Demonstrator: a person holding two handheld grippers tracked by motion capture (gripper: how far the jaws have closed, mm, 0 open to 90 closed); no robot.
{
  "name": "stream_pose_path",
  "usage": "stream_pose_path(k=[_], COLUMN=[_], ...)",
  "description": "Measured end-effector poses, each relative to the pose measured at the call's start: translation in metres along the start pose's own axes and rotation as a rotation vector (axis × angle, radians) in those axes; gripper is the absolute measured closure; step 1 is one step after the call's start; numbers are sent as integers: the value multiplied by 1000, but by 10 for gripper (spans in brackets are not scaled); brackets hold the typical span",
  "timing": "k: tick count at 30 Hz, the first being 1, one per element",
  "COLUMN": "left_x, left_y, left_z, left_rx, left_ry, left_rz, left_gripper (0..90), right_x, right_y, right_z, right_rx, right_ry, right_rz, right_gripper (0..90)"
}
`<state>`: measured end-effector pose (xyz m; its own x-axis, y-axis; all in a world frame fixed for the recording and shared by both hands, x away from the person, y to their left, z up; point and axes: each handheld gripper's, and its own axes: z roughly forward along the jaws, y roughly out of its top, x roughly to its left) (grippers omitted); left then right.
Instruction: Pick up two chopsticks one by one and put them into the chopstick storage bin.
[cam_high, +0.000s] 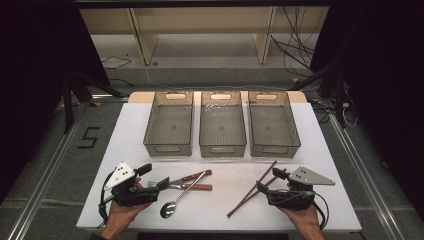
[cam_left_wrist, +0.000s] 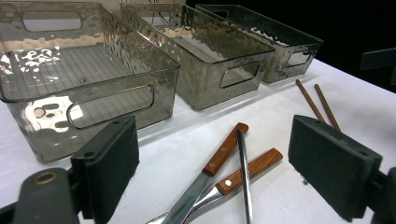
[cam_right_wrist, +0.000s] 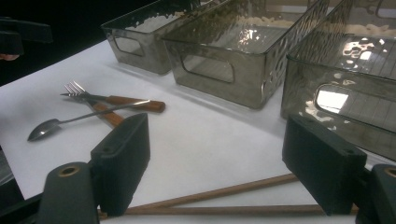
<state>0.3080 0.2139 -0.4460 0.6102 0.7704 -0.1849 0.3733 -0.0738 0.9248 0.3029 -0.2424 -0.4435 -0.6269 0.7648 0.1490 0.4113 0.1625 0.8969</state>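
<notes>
A wooden-handled knife, a wooden-handled fork and a metal spoon lie crossed on the white table, in front of my left gripper. In the left gripper view, that gripper is open, and the knife, fork handle and spoon handle lie on the table beyond its jaws. Two brown chopsticks lie by my right gripper. It is open just above the chopsticks, not touching them.
Three clear grey bins stand in a row at the back of the table: left, middle, right. A hand holds each gripper at the table's near edge. Cables and stands lie on the floor around.
</notes>
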Motion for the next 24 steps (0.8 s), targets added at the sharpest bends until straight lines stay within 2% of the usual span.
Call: stream_pose_path(k=[6, 8, 9, 13, 17, 18, 19, 20, 21, 24], left_x=[0, 0, 0, 0, 1, 1, 1, 1, 1, 0], left_y=[0, 0, 0, 0, 0, 0, 0, 0, 0, 0], left_z=[0, 0, 0, 0, 0, 0, 0, 0, 0, 1], left_rx=[0, -1, 0, 2, 1, 1, 1, 1, 2, 2], left_ry=[2, 3, 3, 3, 5, 5, 6, 6, 5, 5], left_rz=[-1, -2, -2, 2, -1, -2, -2, -1, 0, 1], left_gripper=[158, 158, 158, 158, 158, 158, 158, 158, 158, 158], right_x=[-1, -2, -4, -10, -14, -14, -15, -15, -16, -16], right_y=[2, 5, 10, 17, 25, 25, 30, 30, 35, 42], right_z=[0, 0, 0, -2, -1, -1, 1, 1, 4, 10], right_rx=[26, 52, 87, 133, 226, 226, 279, 279, 340, 423], right_ry=[9, 24, 39, 61, 83, 83, 95, 95, 110, 115], right_rz=[-24, -49, -72, -105, -172, -172, -213, -213, -256, -340], right_gripper=[240, 240, 240, 241, 242, 242, 247, 247, 253, 276])
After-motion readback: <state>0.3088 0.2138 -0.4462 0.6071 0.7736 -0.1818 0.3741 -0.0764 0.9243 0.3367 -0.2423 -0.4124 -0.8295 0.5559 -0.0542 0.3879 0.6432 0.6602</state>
